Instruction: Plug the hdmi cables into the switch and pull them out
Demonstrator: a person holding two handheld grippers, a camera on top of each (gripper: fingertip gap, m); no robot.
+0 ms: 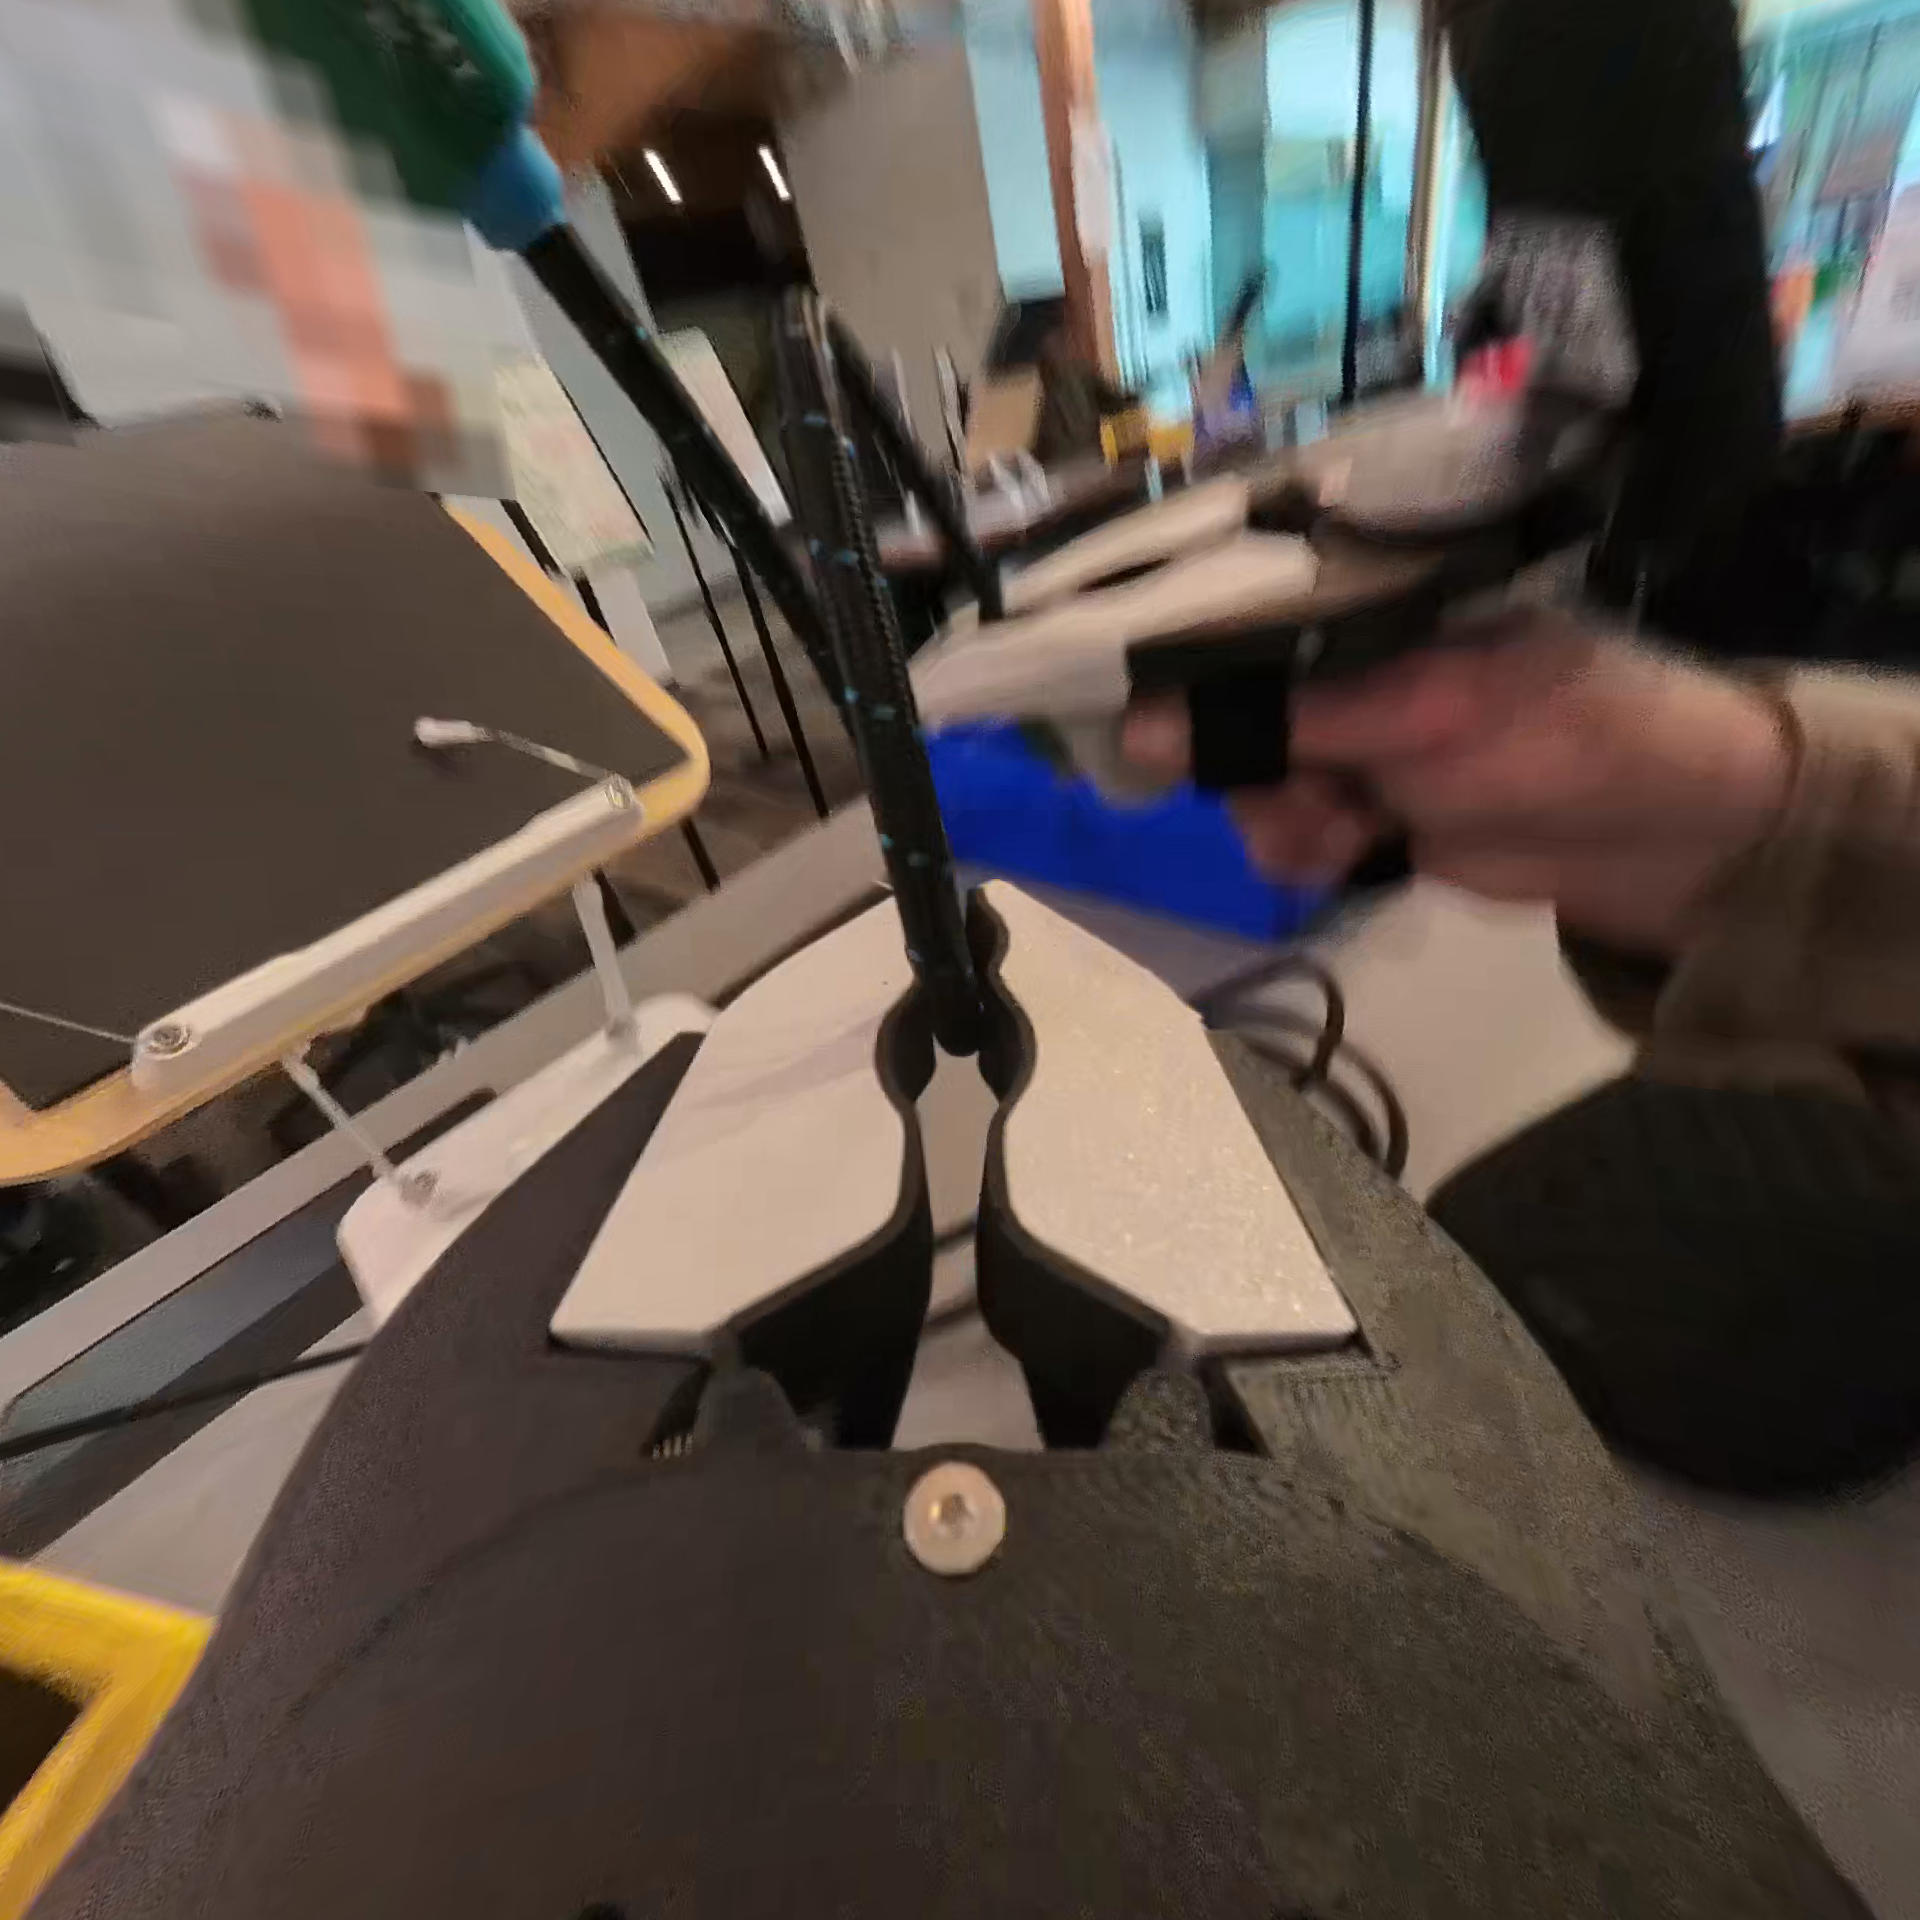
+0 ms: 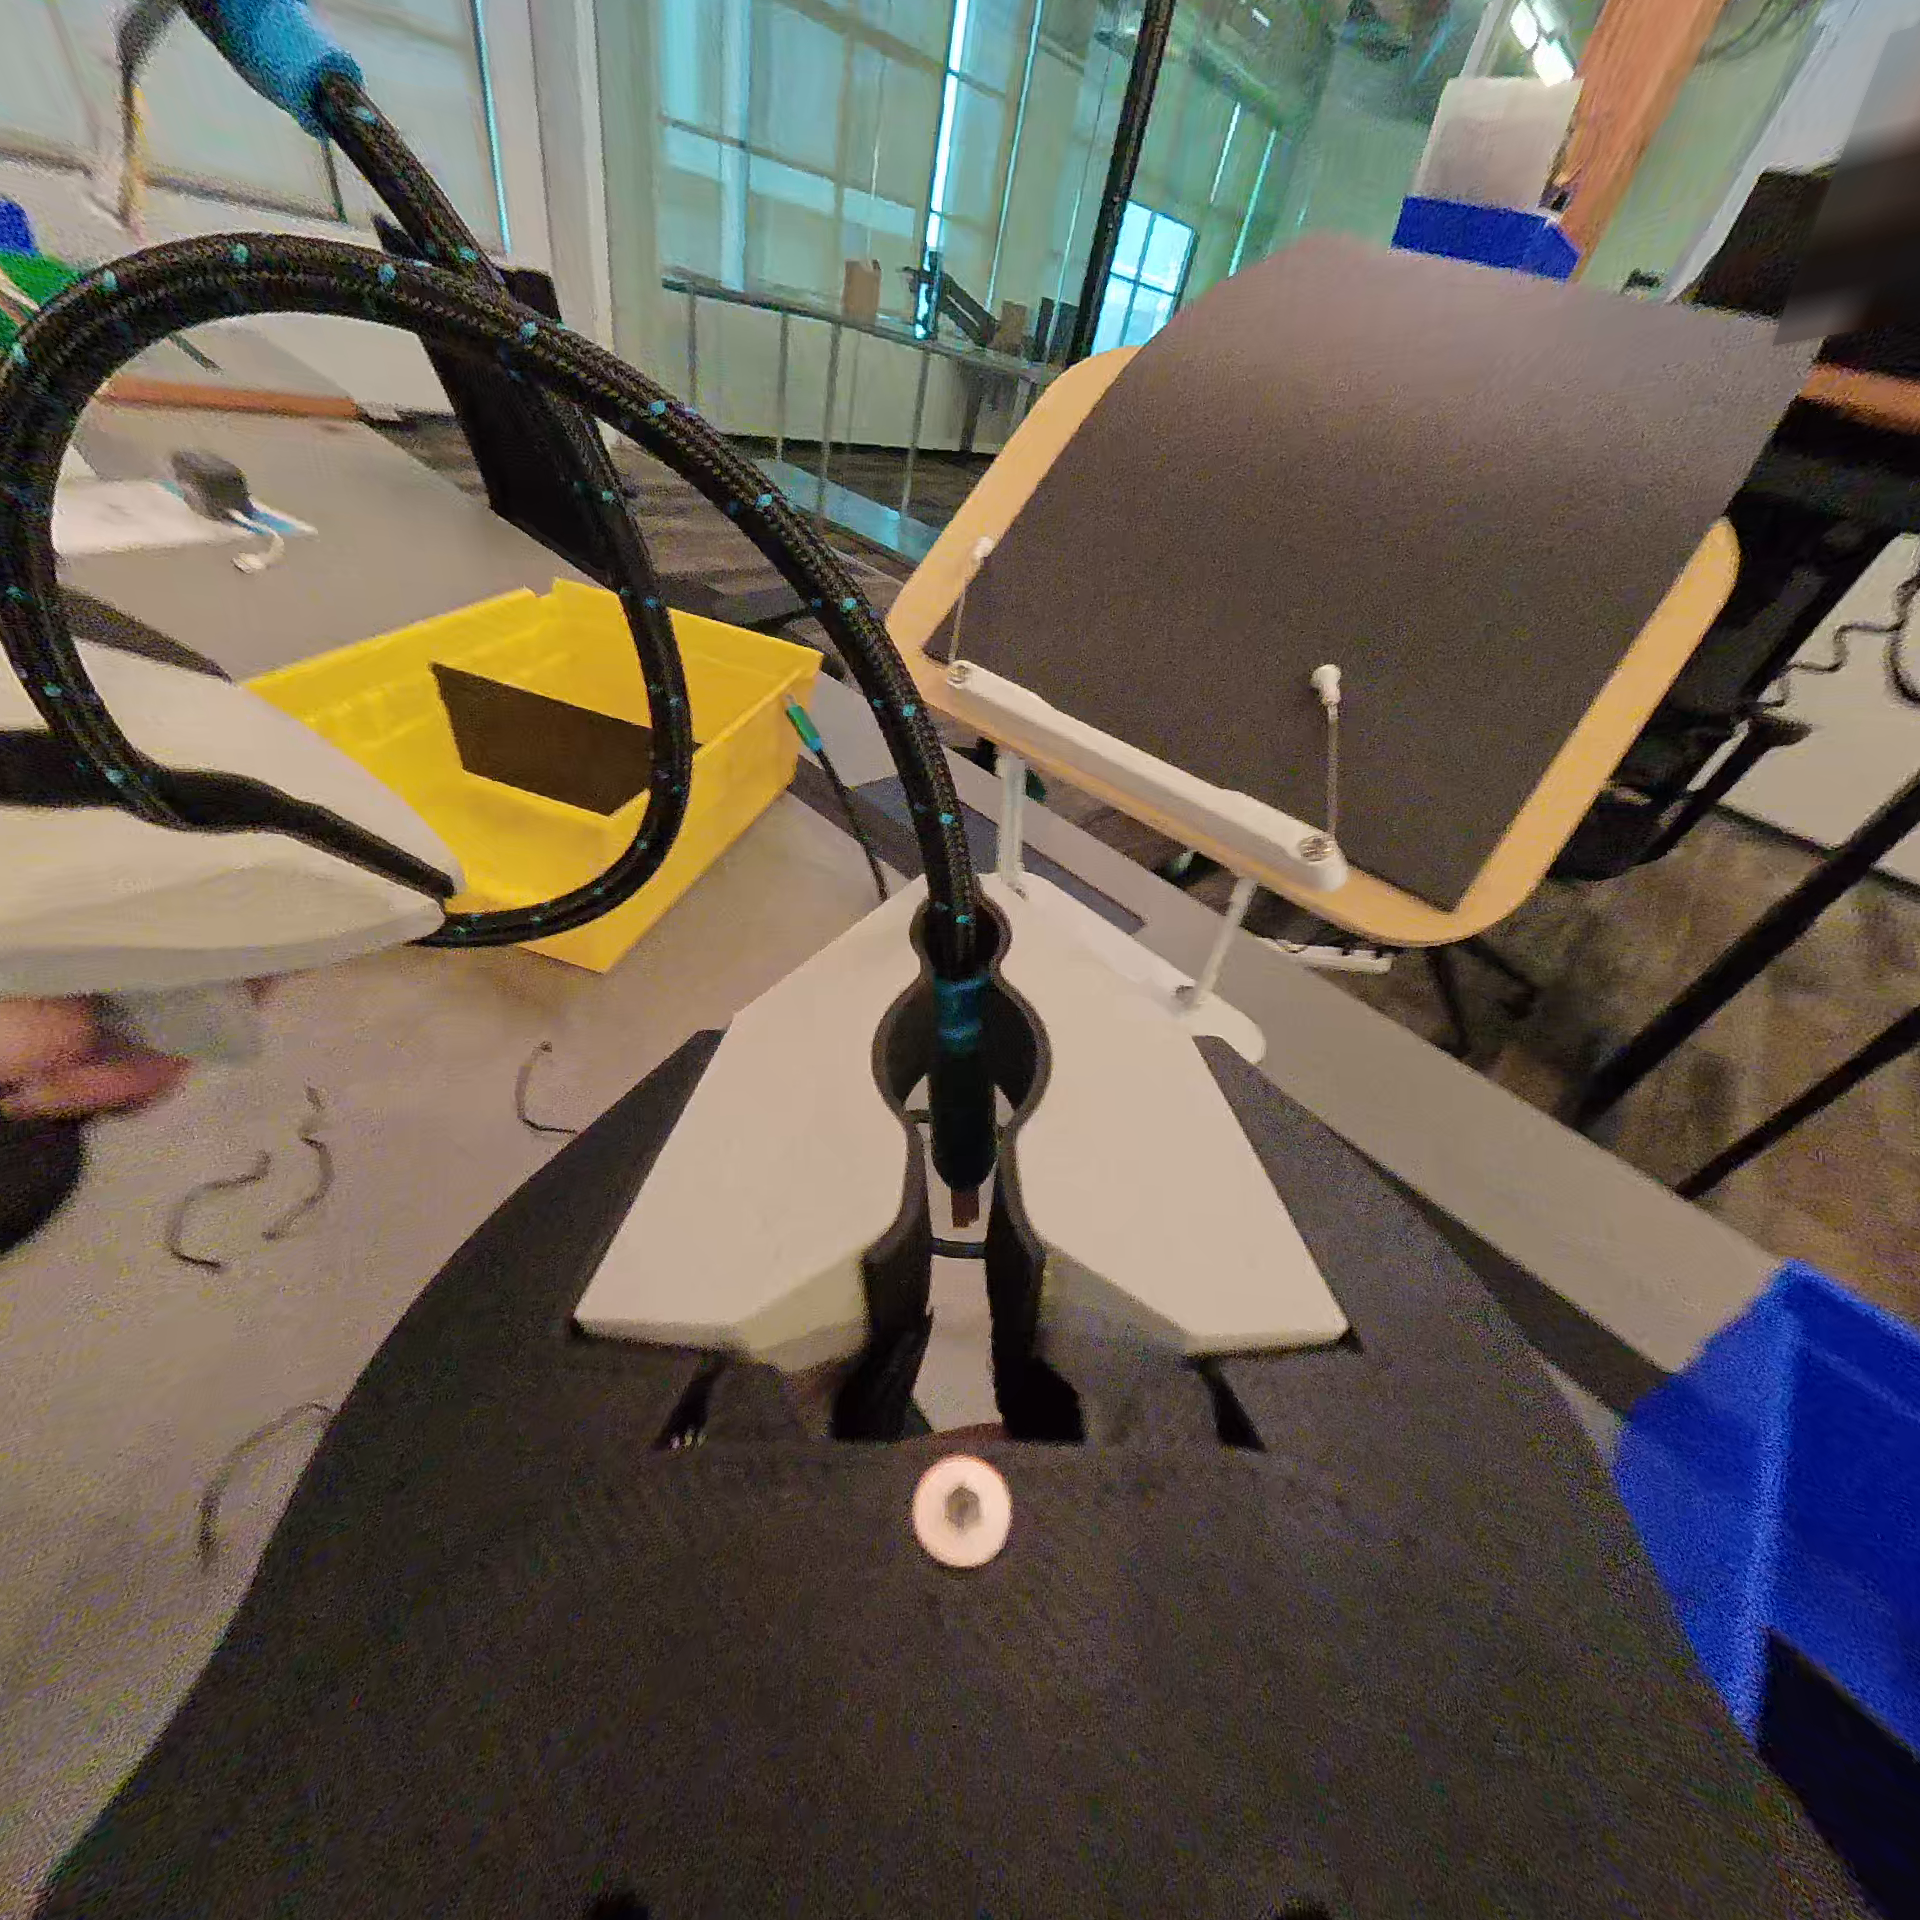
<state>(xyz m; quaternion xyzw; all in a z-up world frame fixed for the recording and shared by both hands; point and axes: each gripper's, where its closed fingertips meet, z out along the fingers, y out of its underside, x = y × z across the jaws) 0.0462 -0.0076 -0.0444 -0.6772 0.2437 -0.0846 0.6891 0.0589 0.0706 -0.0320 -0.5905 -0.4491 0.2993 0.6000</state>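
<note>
My left claw is closed tight on a black braided HDMI cable flecked with blue, pinched in the notch near my fingertips; from there the cable rises straight up ahead of the claw. My right claw is clamped on the same kind of cable at its teal-banded plug end, the plug lying back between my fingers toward me. From that grip the cable arches up and to the left in a wide loop. Ahead and left of my right claw sits a yellow bin; ahead and right stands a tilted black board with a wooden edge on a white stand. I cannot see the switch.
</note>
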